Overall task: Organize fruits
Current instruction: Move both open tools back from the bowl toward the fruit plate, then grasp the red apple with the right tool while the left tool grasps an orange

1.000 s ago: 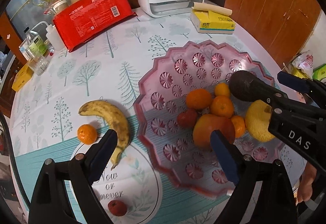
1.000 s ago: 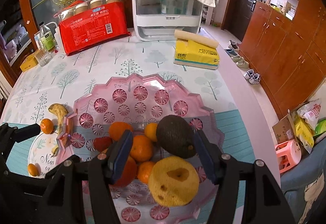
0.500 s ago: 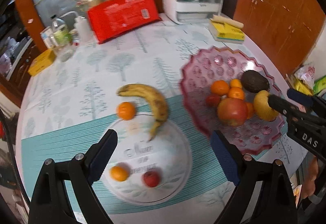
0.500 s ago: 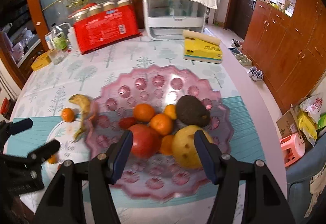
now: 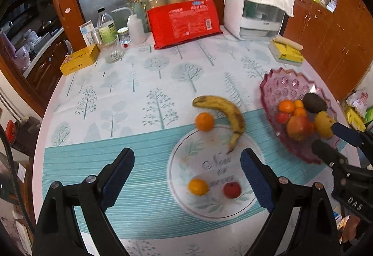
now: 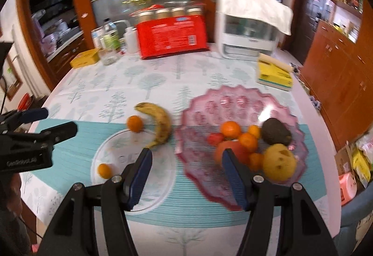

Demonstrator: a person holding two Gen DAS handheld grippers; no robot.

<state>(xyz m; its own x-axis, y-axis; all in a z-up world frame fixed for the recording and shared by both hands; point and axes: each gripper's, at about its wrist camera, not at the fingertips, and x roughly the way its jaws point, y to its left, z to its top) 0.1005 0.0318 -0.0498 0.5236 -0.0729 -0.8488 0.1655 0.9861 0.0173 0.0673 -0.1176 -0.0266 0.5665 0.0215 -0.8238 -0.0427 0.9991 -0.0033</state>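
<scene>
A pink scalloped fruit tray [image 5: 286, 83] [image 6: 233, 102] holds an avocado [image 6: 276, 132], a yellow pear [image 6: 279, 161], a red apple [image 6: 233, 151] and several small oranges. On the tablecloth lie a banana [image 5: 223, 111] [image 6: 160, 123], an orange [image 5: 204, 121] [image 6: 134, 123], a second orange [image 5: 198, 186] [image 6: 104, 170] and a small red fruit [image 5: 232, 189]. My left gripper [image 5: 187, 174] is open and empty, above the table near the loose fruit. My right gripper [image 6: 186, 172] is open and empty, pulled back at the tray's near edge.
At the back stand a red snack pack with jars [image 5: 184, 22], a white appliance under a cloth [image 5: 256, 6], a yellow tissue pack [image 5: 286, 53], bottles and a glass [image 5: 112, 29] and a yellow box [image 5: 79, 62]. The round table's edge is close on the right.
Both grippers have drawn back and up from the tray. The right gripper has let go of the avocado, which now lies in the tray. The left view has swung left to the loose fruit.
</scene>
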